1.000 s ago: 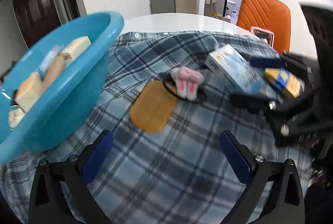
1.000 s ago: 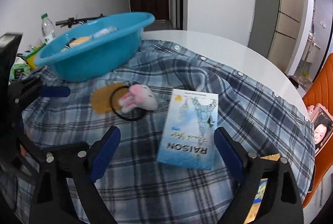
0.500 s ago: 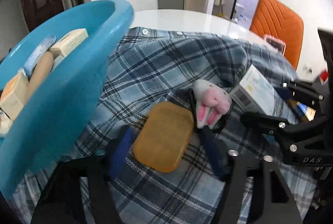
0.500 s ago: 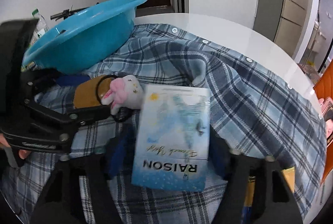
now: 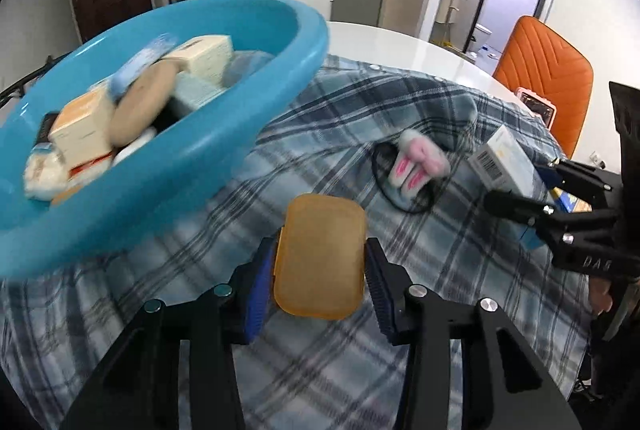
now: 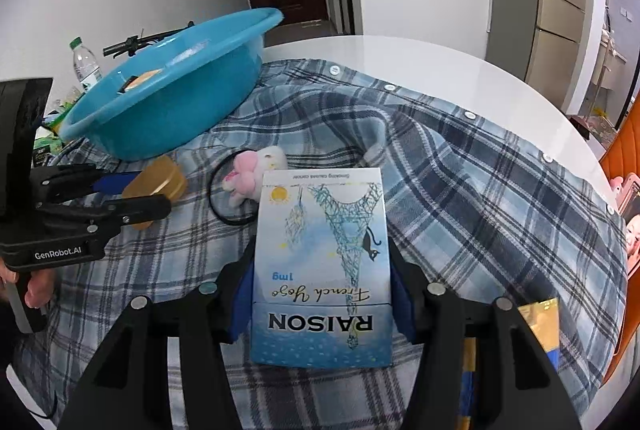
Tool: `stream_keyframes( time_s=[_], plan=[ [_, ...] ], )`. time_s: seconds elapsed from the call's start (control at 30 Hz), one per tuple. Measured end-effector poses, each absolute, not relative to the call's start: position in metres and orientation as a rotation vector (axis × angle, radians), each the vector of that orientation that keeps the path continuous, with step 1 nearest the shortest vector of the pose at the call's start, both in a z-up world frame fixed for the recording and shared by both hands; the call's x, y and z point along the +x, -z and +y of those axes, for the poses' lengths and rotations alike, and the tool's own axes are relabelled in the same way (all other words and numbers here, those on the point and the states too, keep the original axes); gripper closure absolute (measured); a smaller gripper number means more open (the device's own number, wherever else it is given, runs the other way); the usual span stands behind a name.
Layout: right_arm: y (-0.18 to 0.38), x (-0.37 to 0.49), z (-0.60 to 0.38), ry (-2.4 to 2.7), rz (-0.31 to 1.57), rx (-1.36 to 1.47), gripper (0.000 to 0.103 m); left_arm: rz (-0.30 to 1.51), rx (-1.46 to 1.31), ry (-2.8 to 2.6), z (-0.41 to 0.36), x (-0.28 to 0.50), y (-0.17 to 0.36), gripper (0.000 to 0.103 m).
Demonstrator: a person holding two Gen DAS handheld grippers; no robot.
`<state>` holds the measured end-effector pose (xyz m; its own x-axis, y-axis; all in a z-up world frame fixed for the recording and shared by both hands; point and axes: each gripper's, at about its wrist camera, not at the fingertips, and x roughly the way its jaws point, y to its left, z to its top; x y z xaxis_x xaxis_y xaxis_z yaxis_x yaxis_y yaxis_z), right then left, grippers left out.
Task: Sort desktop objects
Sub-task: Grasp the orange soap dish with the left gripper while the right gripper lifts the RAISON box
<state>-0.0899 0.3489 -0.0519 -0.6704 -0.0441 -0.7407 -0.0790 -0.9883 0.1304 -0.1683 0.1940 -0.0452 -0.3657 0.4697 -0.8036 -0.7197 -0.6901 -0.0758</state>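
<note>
1. Now both grippers have closed in since a sec ago: left gripper [image 5: 320, 270] was wide open w/ nothing between its pads, and now its blue pads sit tight on both sides of the orange case [image 5: 320, 260]. Case looks raised off the cloth, tho hard to be sure.
2. Right gripper [image 6: 322, 294], also wide open a sec ago, now has its jaws pressed vs. both long edges of the RAISON box [image 6: 322, 270]; box fills the gap, near end tipped toward the cam.
3. Meaning, my read: two items grabbed at once, so next is prob. carrying both to the basin [image 5: 248, 134], which already holds boxes, a tan oval thing etc. It's just left of the case, so a short trip for the left; right has farther to go.
4. Not yet sorted: bunny hair tie [image 5: 416, 166], lying on the cloth btw. case and box, and a yellow-blue pack [image 6: 540, 322] by the right gripper's outer finger.
5. Surface: blue plaid shirt [image 6: 480, 190] spread over a round white table [image 6: 400, 62], rumpled, buttons along its far edge.
6. Room: dark door, grey cabinet, orange chair [image 5: 548, 70], water bottle [image 6: 84, 64] behind the basin.
</note>
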Motion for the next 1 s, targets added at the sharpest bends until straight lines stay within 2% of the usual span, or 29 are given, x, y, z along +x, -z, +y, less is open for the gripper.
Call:
stream_keyframes(
  time_s=[0.2,0.37,0.73,1.0],
  plan=[
    [0.051,-0.088,0.318,-2.922,0.228,-1.316,0.048,0.406,-1.164,-2.244,0.157,-0.145,0.04,0.057],
    [0.046,-0.085,0.288,-3.008,0.213,-1.296,0.048,0.261,-1.132,-2.383,0.114,-0.119,0.024,0.056],
    [0.011,-0.059,0.238,-3.129,0.055,-0.975,0.048,0.112,-0.883,-2.726,0.092,-0.053,-0.002,0.056],
    [-0.004,-0.036,0.221,-3.128,0.037,-0.716,0.048,0.044,-0.71,-2.863,0.073,-0.03,-0.004,0.056]
  ],
)
